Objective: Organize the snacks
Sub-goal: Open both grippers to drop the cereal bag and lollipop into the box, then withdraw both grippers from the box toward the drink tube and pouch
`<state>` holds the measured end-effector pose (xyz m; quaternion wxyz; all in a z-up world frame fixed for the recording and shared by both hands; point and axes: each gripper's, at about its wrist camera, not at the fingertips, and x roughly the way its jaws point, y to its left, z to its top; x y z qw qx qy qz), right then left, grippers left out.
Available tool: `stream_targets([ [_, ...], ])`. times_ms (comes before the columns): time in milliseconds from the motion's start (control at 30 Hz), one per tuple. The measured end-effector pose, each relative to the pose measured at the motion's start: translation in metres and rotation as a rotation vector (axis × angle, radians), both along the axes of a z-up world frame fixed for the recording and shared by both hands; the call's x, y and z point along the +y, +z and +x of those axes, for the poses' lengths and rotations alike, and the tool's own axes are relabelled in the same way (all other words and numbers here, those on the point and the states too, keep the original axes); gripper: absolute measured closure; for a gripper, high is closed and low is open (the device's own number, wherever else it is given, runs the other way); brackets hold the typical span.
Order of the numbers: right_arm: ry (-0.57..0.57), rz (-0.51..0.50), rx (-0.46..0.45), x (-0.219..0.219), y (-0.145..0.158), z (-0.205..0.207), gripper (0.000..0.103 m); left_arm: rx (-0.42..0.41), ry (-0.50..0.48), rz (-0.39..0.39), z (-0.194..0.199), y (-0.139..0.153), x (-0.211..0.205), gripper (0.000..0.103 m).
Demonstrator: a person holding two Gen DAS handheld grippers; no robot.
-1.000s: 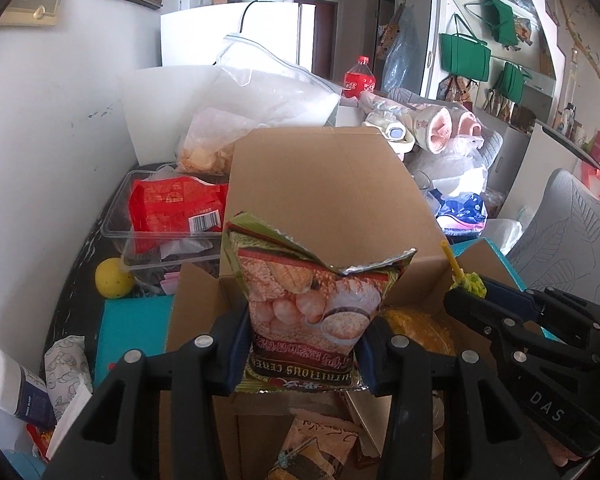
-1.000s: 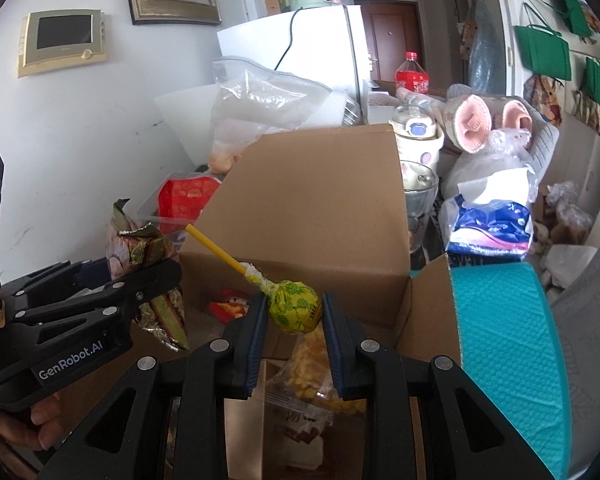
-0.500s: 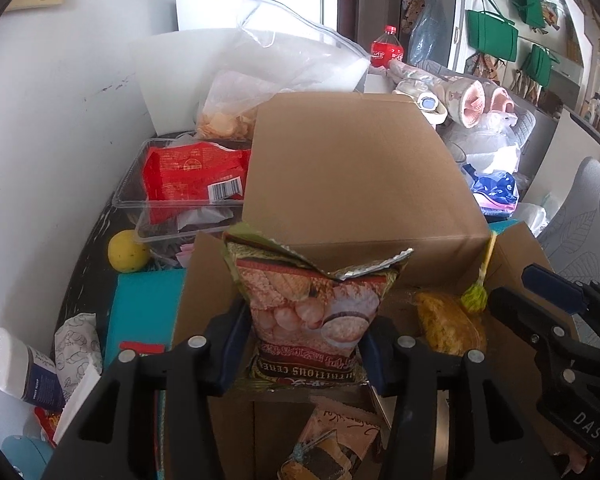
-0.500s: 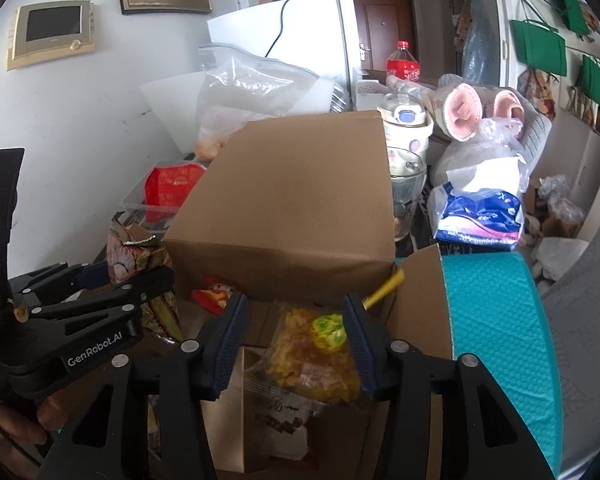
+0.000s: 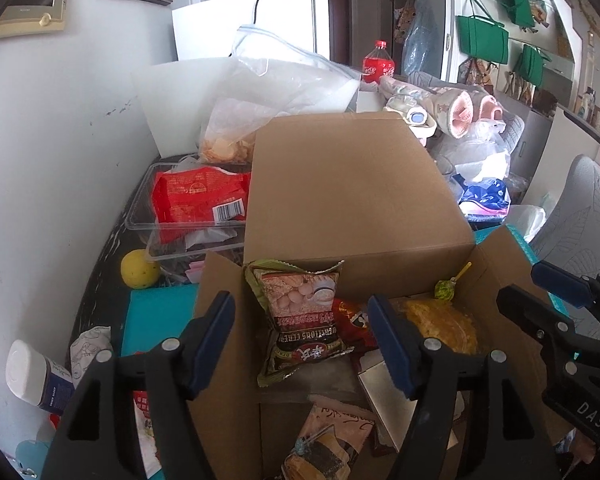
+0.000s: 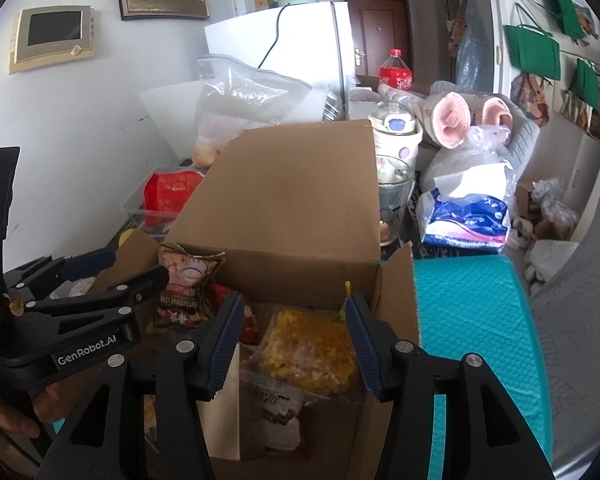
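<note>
Because the snacks are being gathered in one place, the open cardboard box (image 5: pixel 356 200) now holds both: the cereal packet (image 5: pixel 300 316) leans against its back wall, the lollipop (image 5: pixel 444 290) lies in its right corner. A second ago each was pinched; the left gripper (image 5: pixel 302 336) and right gripper (image 6: pixel 292 336) have just been opening and now hold nothing.

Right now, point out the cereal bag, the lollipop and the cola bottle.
cereal bag (image 5: pixel 300 312), left wrist view, printed front.
lollipop (image 5: pixel 443 290), left wrist view, green wrapped head.
cola bottle (image 6: pixel 396 74), right wrist view, red label.
</note>
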<state>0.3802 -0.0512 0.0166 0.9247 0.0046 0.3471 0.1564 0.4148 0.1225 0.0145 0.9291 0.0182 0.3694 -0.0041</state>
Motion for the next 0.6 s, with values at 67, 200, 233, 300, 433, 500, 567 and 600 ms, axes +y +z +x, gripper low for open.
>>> stream_targets([
  [67,-0.014,0.002,-0.019,-0.005,0.006,-0.006,0.050,-0.023,-0.014,-0.006,-0.006,0.007,-0.003,0.034],
  [200,-0.028,0.020,-0.075,-0.016,0.023,-0.022,0.050,-0.056,-0.051,-0.010,-0.019,0.020,-0.011,0.034],
  [233,-0.036,0.019,-0.086,-0.018,0.027,-0.026,0.050,-0.065,-0.064,-0.016,-0.023,0.023,-0.014,0.034],
  [300,-0.058,0.017,-0.099,-0.022,0.033,-0.035,0.050,-0.082,-0.083,-0.017,-0.029,0.029,-0.019,0.034],
  [433,-0.101,0.009,-0.128,-0.033,0.046,-0.051,0.050,-0.129,-0.125,-0.010,-0.047,0.043,-0.033,0.034],
  [500,-0.111,0.015,-0.144,-0.040,0.053,-0.060,0.050,-0.164,-0.141,-0.032,-0.058,0.050,-0.038,0.034],
  [567,-0.129,0.013,-0.165,-0.048,0.062,-0.072,0.050,-0.183,-0.164,-0.043,-0.068,0.056,-0.044,0.034],
  [600,-0.141,0.007,-0.175,-0.052,0.065,-0.077,0.050,-0.190,-0.183,-0.047,-0.073,0.059,-0.048,0.034],
])
